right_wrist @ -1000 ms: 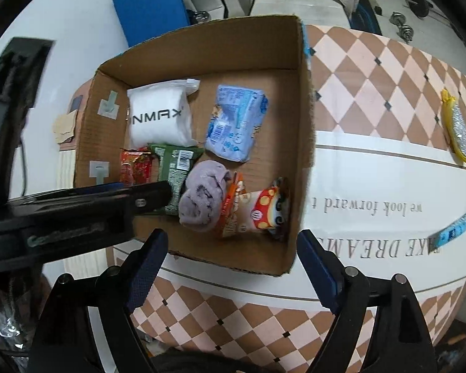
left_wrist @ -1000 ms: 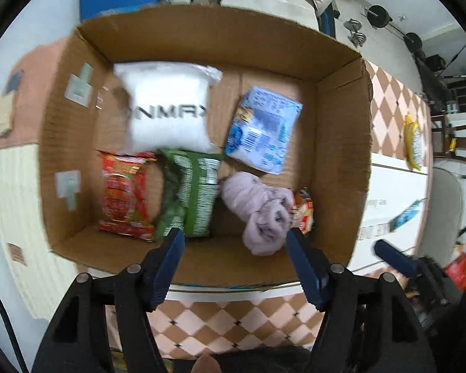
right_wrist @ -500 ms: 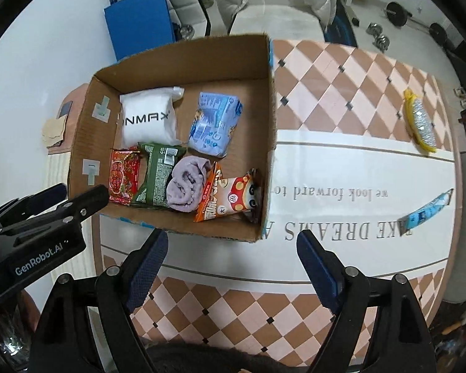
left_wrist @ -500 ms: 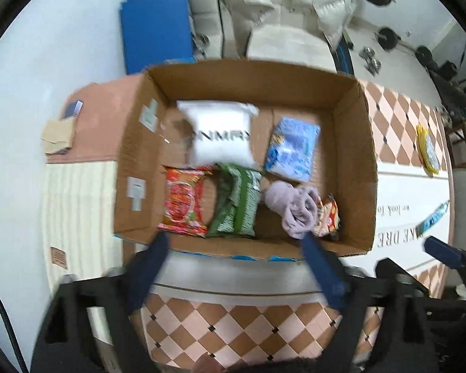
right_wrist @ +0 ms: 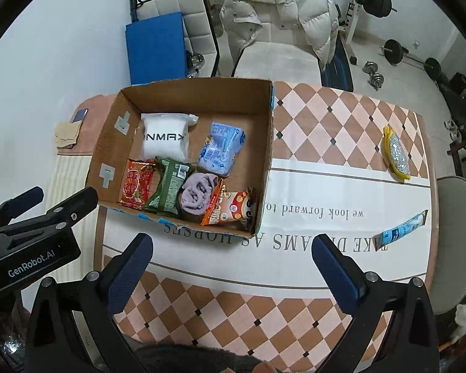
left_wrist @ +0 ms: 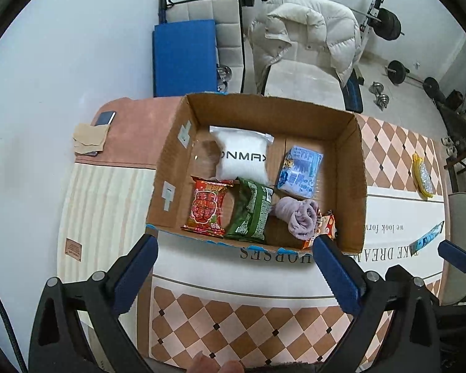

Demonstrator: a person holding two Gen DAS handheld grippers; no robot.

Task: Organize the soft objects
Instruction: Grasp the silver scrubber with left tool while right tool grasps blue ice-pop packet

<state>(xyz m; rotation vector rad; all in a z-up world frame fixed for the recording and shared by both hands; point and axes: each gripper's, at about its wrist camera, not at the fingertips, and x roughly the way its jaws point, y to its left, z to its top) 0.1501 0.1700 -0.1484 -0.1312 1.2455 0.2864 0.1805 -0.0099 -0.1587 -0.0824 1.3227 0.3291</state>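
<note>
An open cardboard box point(left_wrist: 349, 168) point(right_wrist: 265, 155) stands on the table. Inside lie a white pouch point(left_wrist: 244, 158) point(right_wrist: 164, 141), a light blue pack point(left_wrist: 301, 171) point(right_wrist: 222, 147), a red snack bag point(left_wrist: 206, 206) point(right_wrist: 136, 183), a green snack bag point(left_wrist: 251, 211) point(right_wrist: 169, 188), a rolled lilac cloth point(left_wrist: 299, 219) point(right_wrist: 197, 194) and an orange snack bag point(left_wrist: 324, 228) point(right_wrist: 230, 211). My left gripper point(left_wrist: 234, 253) is open and empty, held above the box's near edge. My right gripper point(right_wrist: 231, 253) is open and empty, above the table in front of the box.
On the table right of the box lie a yellow-rimmed silver scrubber point(right_wrist: 396, 154) point(left_wrist: 422, 175) and a light blue sachet point(right_wrist: 404, 228) point(left_wrist: 427, 239). A phone point(left_wrist: 104, 118) and a tan cloth point(left_wrist: 88, 138) lie at the far left. Chairs with a white jacket point(right_wrist: 279, 9) stand behind the table.
Both grippers have pulled up and back from the box, so it looks smaller and more of the table and room shows. The box contents have not moved.
</note>
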